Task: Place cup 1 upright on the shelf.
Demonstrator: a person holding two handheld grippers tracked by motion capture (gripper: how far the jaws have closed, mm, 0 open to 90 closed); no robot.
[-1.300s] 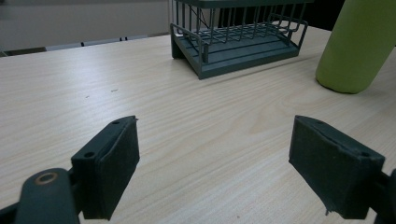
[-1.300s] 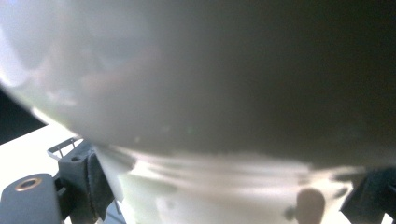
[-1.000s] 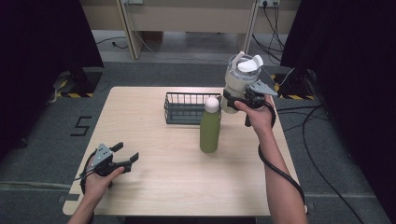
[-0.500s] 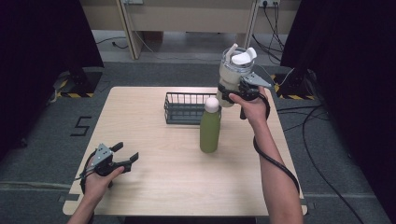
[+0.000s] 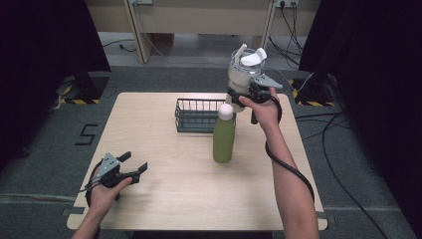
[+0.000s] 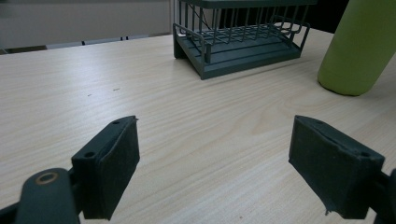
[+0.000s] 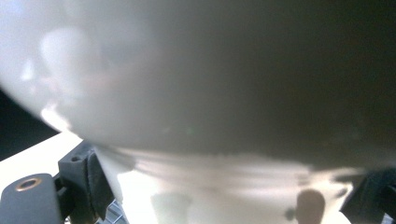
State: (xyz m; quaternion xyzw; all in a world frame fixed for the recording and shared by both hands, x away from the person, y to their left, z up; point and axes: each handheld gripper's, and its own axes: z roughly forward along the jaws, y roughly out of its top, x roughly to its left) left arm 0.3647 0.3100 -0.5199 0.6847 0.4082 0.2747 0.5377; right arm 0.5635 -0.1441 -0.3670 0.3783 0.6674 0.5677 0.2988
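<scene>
My right gripper point(image 5: 245, 96) is shut on the lower part of a translucent white shaker bottle point(image 5: 244, 69) with a white flip lid, held in the air above the right end of the wire basket point(image 5: 196, 115). In the right gripper view the shaker bottle point(image 7: 196, 93) looms close and blurred, with my right gripper point(image 7: 224, 186) clamped at its base. A green bottle point(image 5: 223, 138) with a white cap stands upright just in front of the basket. My left gripper point(image 5: 133, 165) rests open near the table's front left; its view shows open jaws over bare wood.
The dark wire basket point(image 6: 238, 44) sits empty at the back middle of the wooden table point(image 5: 164, 199), with the green bottle point(image 6: 362, 46) to its right. Cables trail on the floor to the right, past the table's edge.
My right gripper has carried the shaker bottle leftward and slightly up, from beside the basket's right end to over it. The left gripper has stayed still.
</scene>
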